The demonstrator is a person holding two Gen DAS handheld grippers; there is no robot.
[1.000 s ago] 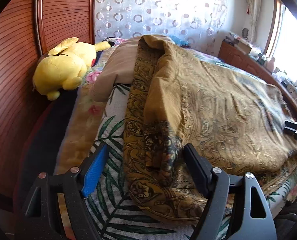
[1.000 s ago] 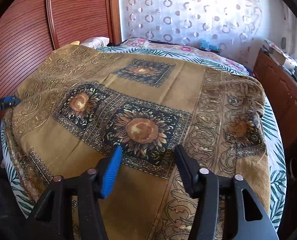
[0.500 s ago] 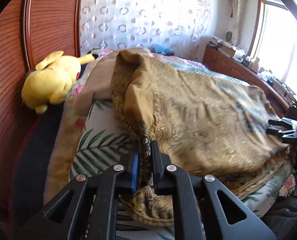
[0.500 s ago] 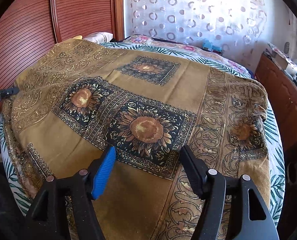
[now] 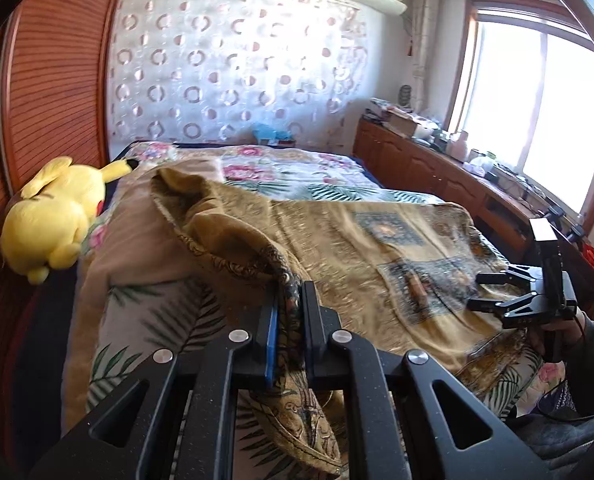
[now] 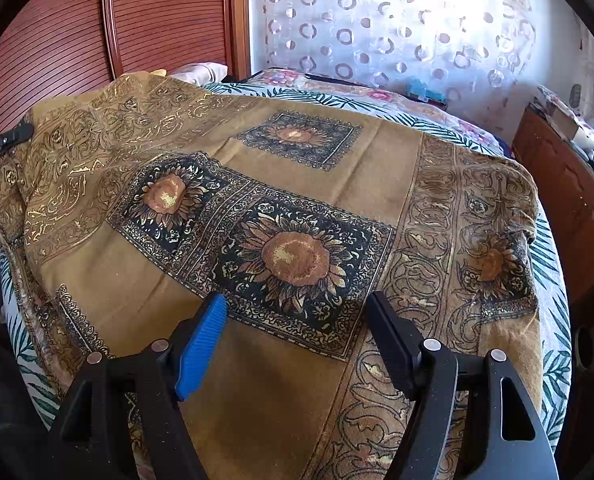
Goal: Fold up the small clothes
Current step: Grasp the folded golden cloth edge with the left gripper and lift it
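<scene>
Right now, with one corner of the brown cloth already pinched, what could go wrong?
The left gripper pinches only a bunched edge of the brown cloth; it might slip out when pulled. The right gripper is opening above the cloth and holds nothing, so the fold may drag unevenly across the bed.

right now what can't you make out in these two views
- Left wrist view: the cloth edge below the left gripper is hidden by the gripper's own frame; how much is pinched is unclear.
- Left wrist view: the right gripper is small at the edge; the hand holding it is partly cut off.
- Right wrist view: the cloth's near edge under the opening right gripper is hidden.
- Sideboard items: too small.
</scene>
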